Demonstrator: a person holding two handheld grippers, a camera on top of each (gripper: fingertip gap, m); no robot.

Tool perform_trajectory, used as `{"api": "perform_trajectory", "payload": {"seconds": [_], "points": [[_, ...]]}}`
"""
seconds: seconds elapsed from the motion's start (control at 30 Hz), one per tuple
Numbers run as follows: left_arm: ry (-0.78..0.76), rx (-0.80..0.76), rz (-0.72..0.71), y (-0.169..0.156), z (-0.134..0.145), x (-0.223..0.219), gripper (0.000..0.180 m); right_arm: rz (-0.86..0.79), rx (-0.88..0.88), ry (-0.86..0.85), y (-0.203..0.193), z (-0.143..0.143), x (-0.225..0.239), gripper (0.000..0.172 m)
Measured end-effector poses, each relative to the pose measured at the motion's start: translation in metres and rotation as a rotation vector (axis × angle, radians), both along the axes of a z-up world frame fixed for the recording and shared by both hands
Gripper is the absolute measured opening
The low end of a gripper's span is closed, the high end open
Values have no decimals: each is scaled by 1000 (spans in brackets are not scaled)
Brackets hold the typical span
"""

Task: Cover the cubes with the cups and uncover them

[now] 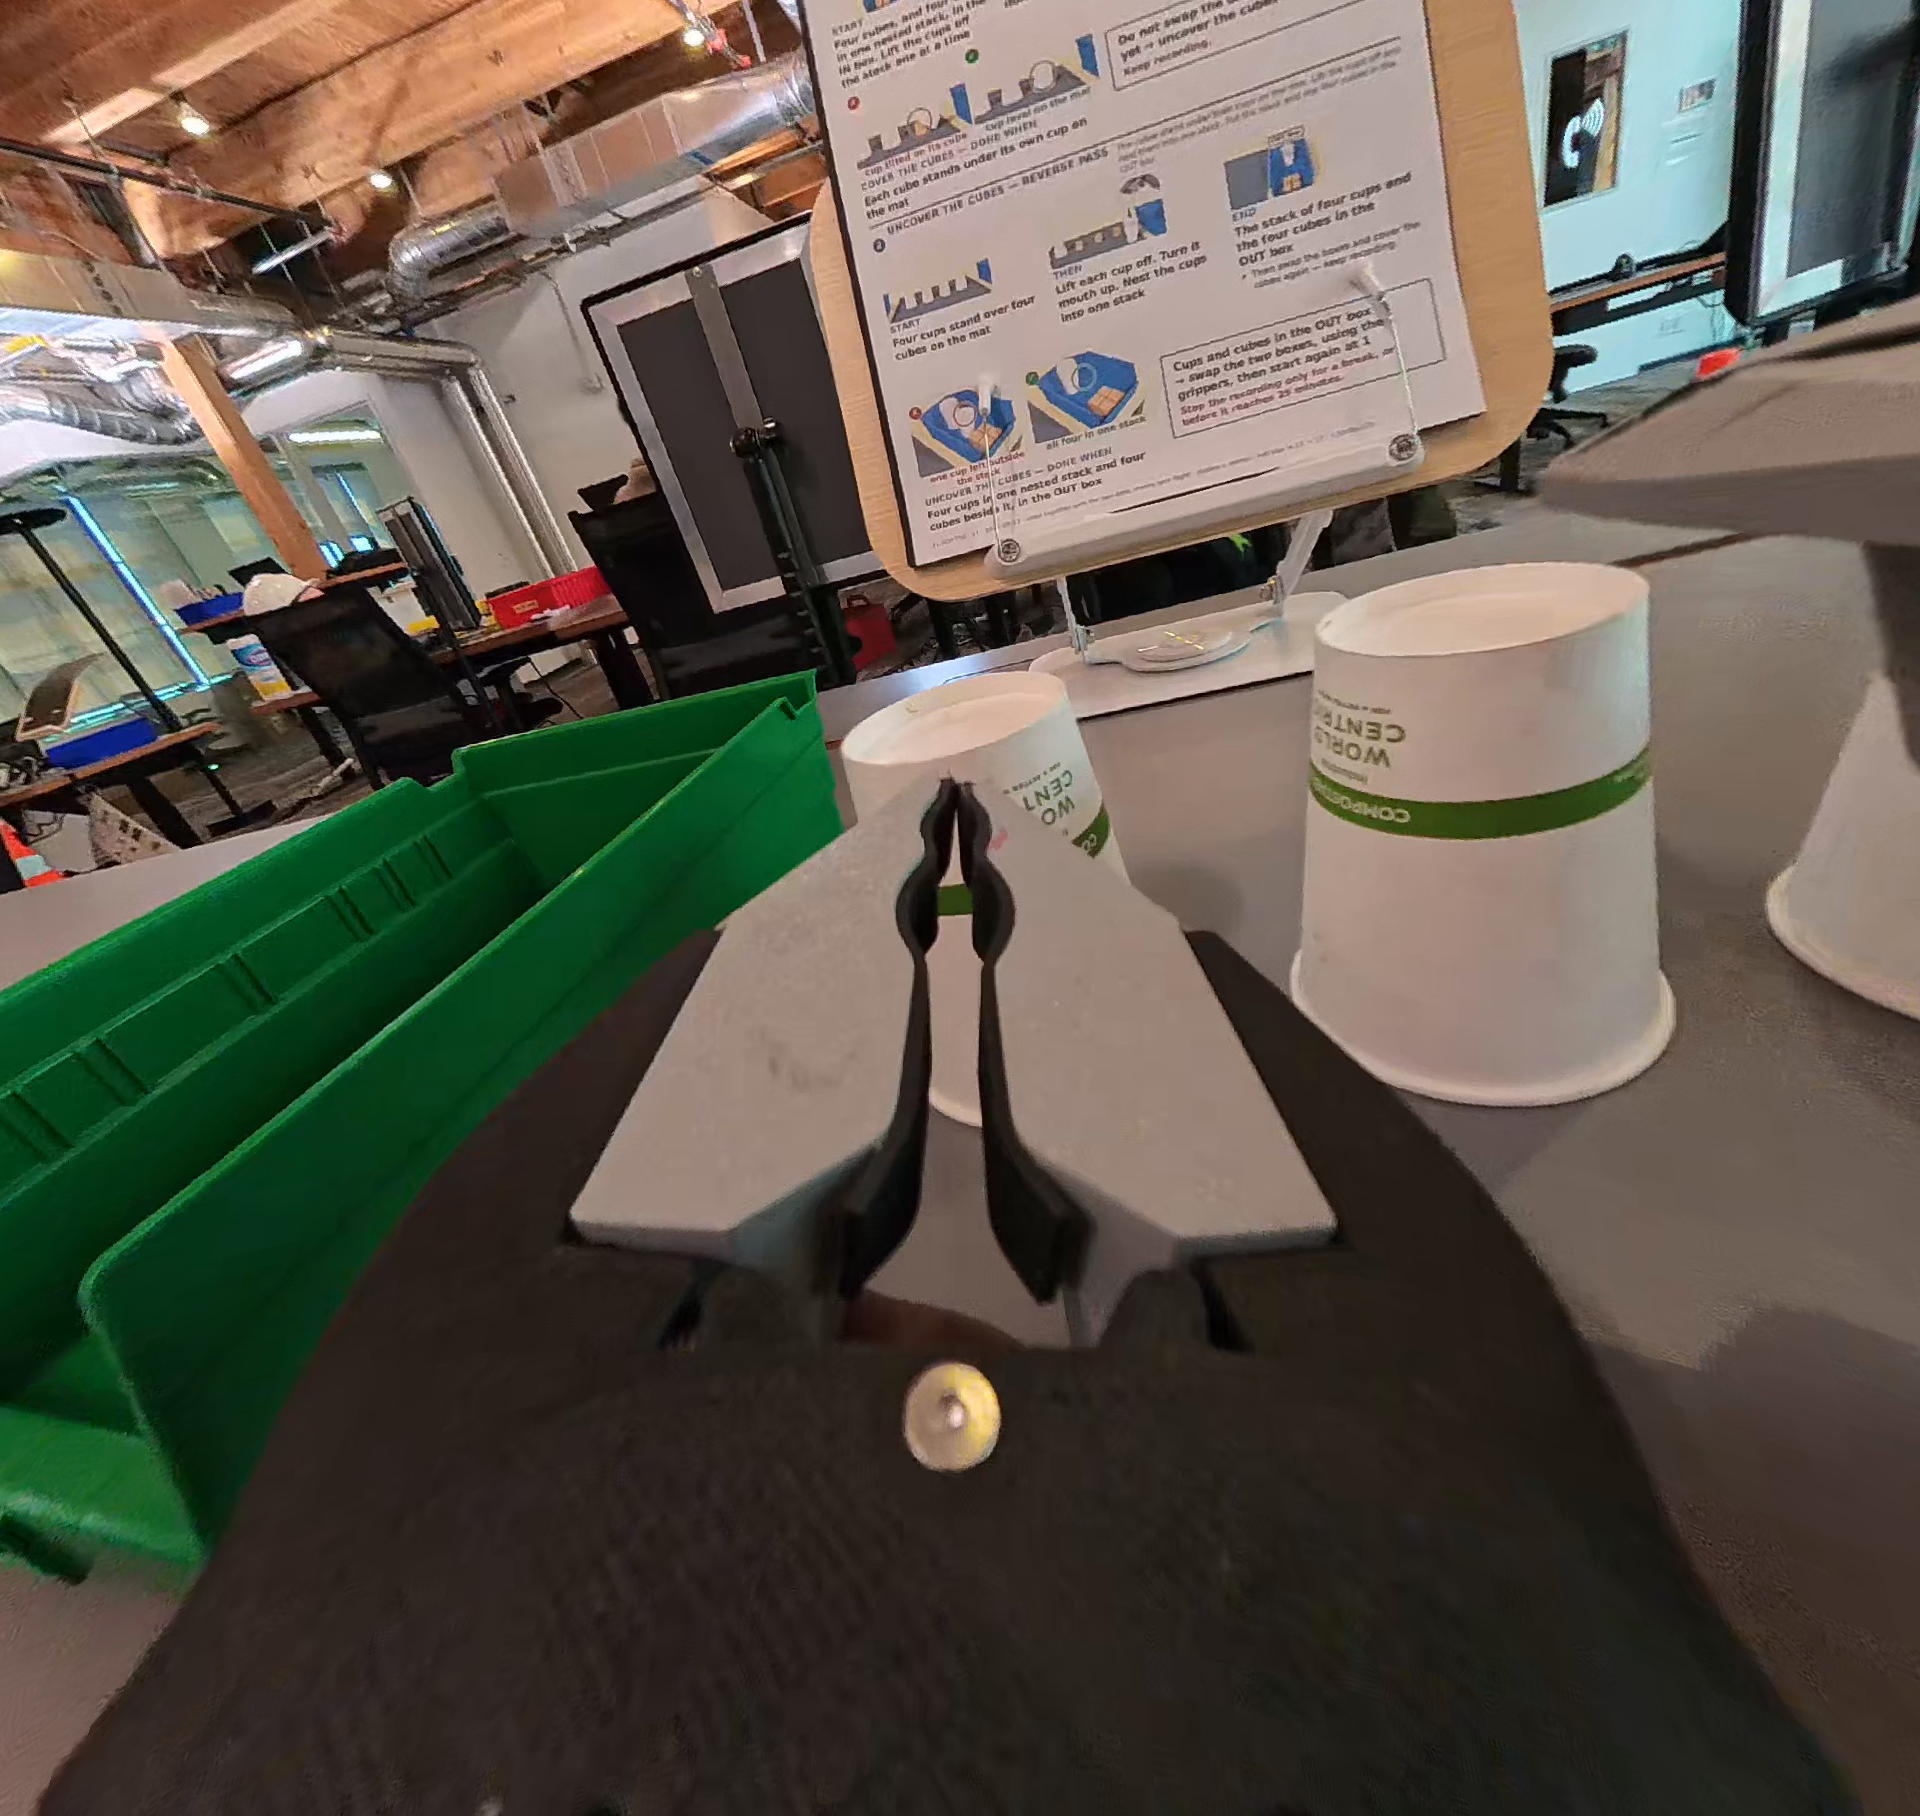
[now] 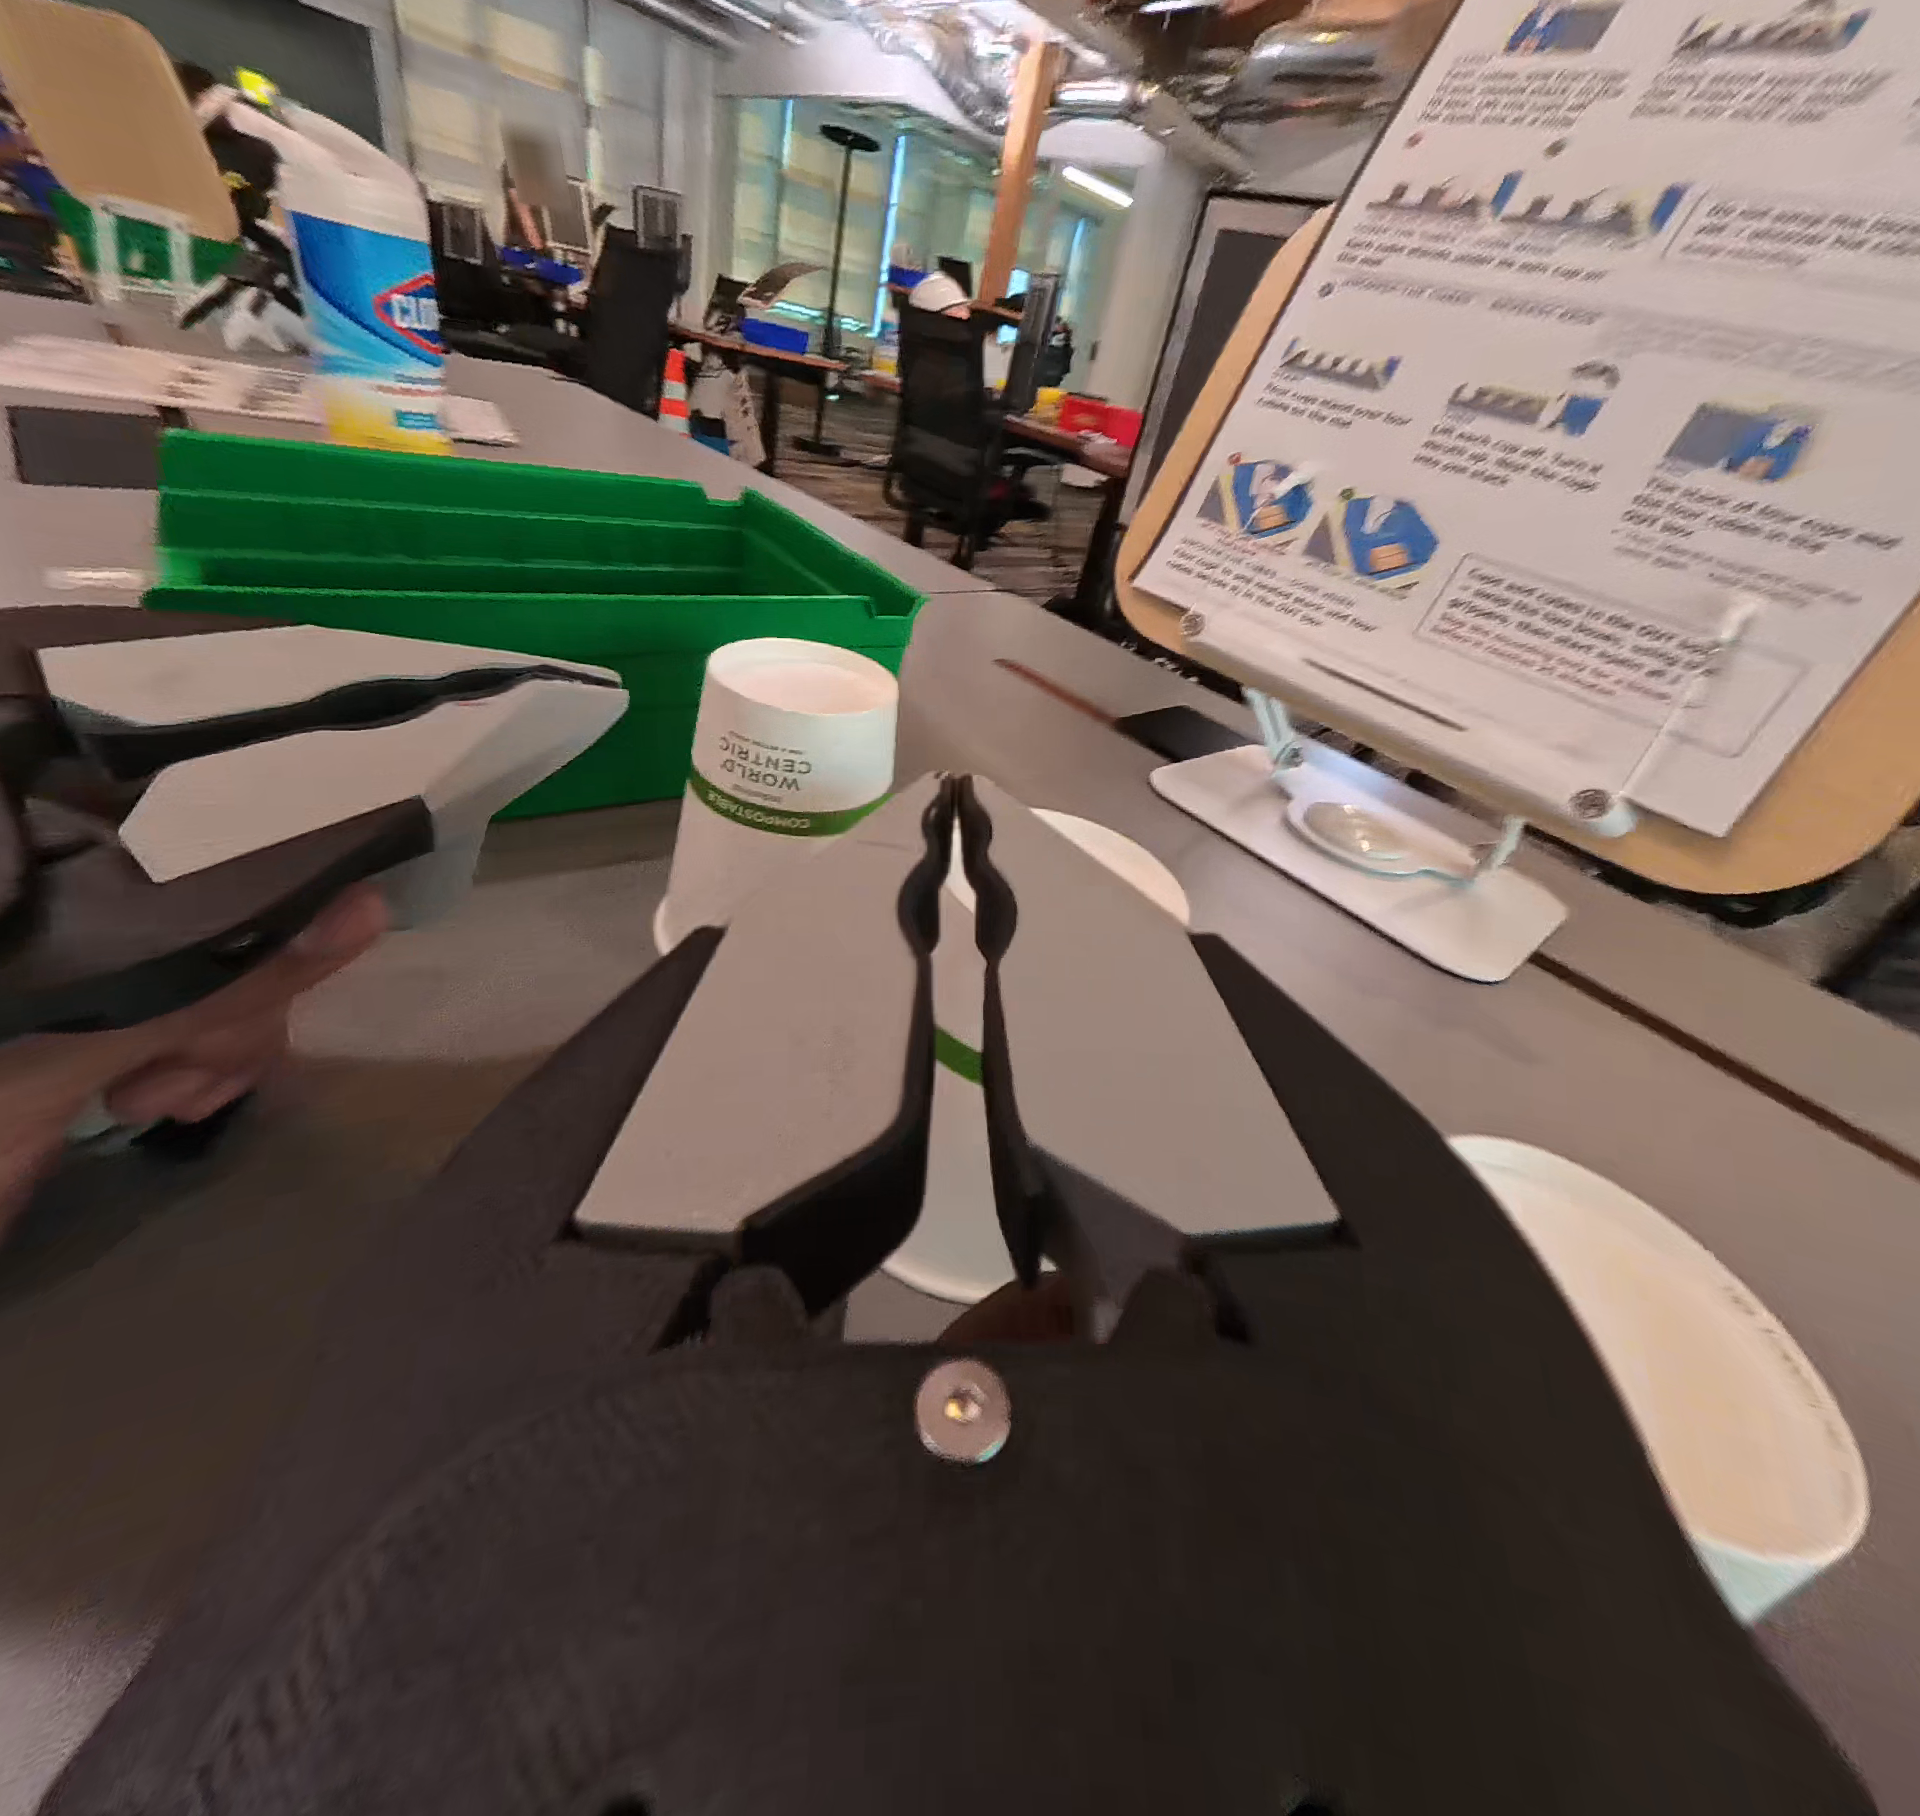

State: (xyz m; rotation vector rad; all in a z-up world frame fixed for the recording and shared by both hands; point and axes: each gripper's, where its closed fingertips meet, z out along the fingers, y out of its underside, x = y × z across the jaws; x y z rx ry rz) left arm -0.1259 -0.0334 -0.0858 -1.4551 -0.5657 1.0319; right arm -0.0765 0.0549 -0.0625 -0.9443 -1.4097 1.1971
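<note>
Three white paper cups with green bands stand mouth down on the grey table [image 1: 1299, 831]. In the left wrist view my left gripper [image 1: 958, 787] is shut with nothing between its pads, right in front of the nearest cup [image 1: 1023, 738]. A second cup [image 1: 1475, 831] stands to the right and a third [image 1: 1849, 883] at the right edge. One finger [image 1: 1745, 436] of the right gripper reaches in above them. In the right wrist view my right gripper [image 2: 956, 784] is shut on nothing, above one cup [image 2: 1112, 867]. Another cup [image 2: 790, 758] stands beyond it, and the left gripper [image 2: 592, 680], shut, is at the left. No cube shows.
A green bin [image 1: 312, 987] lies left of the cups; it also shows in the right wrist view [image 2: 499, 561]. An instruction sheet on a wooden stand [image 1: 1143, 208] rises behind the cups. A wipes canister [image 2: 364, 312] stands beyond the bin. A further cup [image 2: 1683, 1371] is at the lower right.
</note>
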Motion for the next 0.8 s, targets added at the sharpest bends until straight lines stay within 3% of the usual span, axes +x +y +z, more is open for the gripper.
{"api": "perform_trajectory", "payload": {"seconds": [0.8], "points": [[57,-83,1,10,-3,6,0,-117,-27,79,22,15,3,0]]}}
